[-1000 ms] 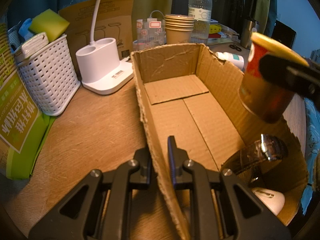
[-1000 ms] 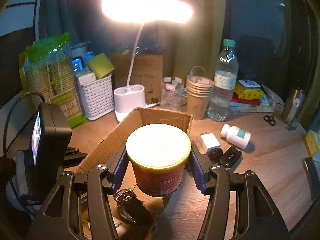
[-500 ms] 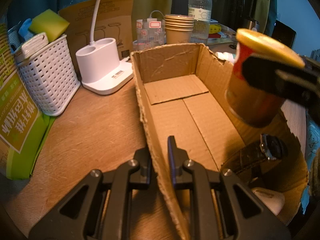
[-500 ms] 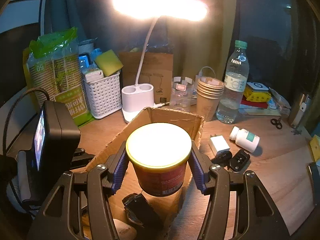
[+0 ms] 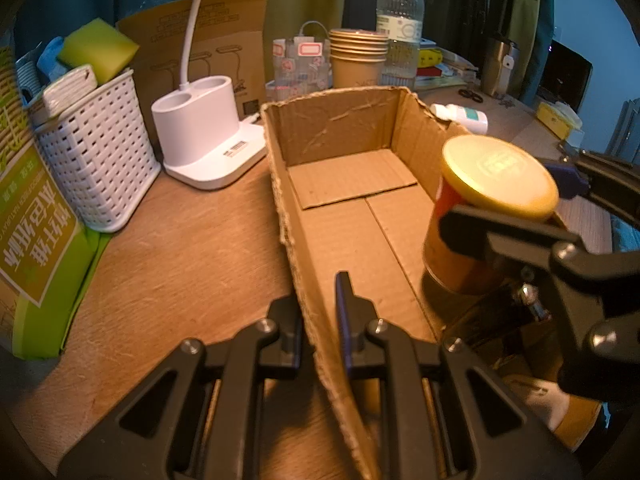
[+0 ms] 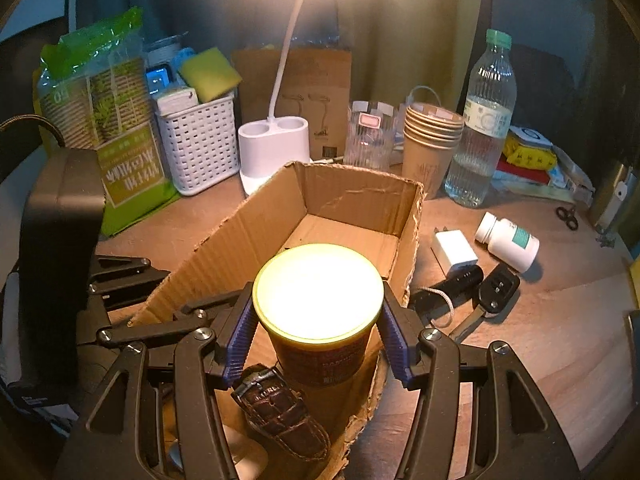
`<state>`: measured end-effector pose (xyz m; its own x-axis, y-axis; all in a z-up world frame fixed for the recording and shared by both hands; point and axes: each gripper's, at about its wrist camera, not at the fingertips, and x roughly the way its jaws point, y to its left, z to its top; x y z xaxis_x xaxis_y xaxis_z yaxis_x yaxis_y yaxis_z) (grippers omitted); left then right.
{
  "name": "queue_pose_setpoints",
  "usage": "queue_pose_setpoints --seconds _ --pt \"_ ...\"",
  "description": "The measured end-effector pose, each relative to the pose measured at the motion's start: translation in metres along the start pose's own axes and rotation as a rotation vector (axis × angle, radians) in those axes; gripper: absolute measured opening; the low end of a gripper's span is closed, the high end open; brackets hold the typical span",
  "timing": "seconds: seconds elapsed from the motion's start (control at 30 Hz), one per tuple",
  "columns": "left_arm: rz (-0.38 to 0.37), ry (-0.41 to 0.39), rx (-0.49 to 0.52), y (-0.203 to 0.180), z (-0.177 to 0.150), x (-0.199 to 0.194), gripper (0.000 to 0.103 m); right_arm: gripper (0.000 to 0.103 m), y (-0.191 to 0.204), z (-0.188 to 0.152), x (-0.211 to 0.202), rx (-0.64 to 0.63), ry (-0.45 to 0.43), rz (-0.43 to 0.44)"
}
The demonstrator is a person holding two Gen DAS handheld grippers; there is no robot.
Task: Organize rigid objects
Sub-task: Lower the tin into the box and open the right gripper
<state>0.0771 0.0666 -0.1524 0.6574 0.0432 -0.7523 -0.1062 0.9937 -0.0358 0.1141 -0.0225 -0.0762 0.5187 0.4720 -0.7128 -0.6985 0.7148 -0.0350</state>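
Observation:
My left gripper (image 5: 320, 320) is shut on the left wall of the open cardboard box (image 5: 336, 128), one finger outside and one inside. My right gripper (image 6: 318, 334) is shut on a red can with a yellow lid (image 6: 318, 288), its blue pads (image 6: 240, 332) pressing both sides. The can (image 5: 452, 248) hangs low inside the box (image 6: 352, 196) by the right wall; whether it touches the floor I cannot tell. Just in front of the can, a brown leather watch (image 6: 280, 408) lies in the box, beside a white rounded object (image 5: 536, 396).
To the box's left are a white basket (image 5: 100, 152) and a white lamp base (image 5: 200, 136). Behind it stand paper cups (image 6: 432, 136) and a water bottle (image 6: 484, 120). A charger (image 6: 454, 252), a car key (image 6: 496, 288) and a pill bottle (image 6: 508, 242) lie to its right.
The right gripper has carried the can down and leftward from above the right wall into the box, near the watch. The left gripper keeps its hold on the wall.

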Motion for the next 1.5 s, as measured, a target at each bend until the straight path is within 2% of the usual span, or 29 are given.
queue_pose_setpoints --seconds 0.17,0.33,0.8,1.23,1.5 --pt "0.0 0.0 0.0 0.0 0.0 0.0 0.015 0.061 0.002 0.0 0.002 -0.012 0.029 -0.003" --pt "0.0 0.0 0.0 0.0 0.0 0.0 0.015 0.074 0.002 0.0 0.001 -0.007 0.033 0.039" --pt "0.0 0.0 0.001 0.0 0.0 0.0 0.015 0.074 -0.005 0.002 -0.017 0.01 -0.021 0.015" --pt "0.0 0.0 0.001 0.0 0.0 0.0 0.015 0.074 -0.036 0.003 -0.038 0.079 -0.082 -0.04" --pt "0.0 0.0 0.001 0.0 0.0 0.0 0.015 0.074 -0.054 -0.001 -0.039 0.115 -0.082 -0.071"
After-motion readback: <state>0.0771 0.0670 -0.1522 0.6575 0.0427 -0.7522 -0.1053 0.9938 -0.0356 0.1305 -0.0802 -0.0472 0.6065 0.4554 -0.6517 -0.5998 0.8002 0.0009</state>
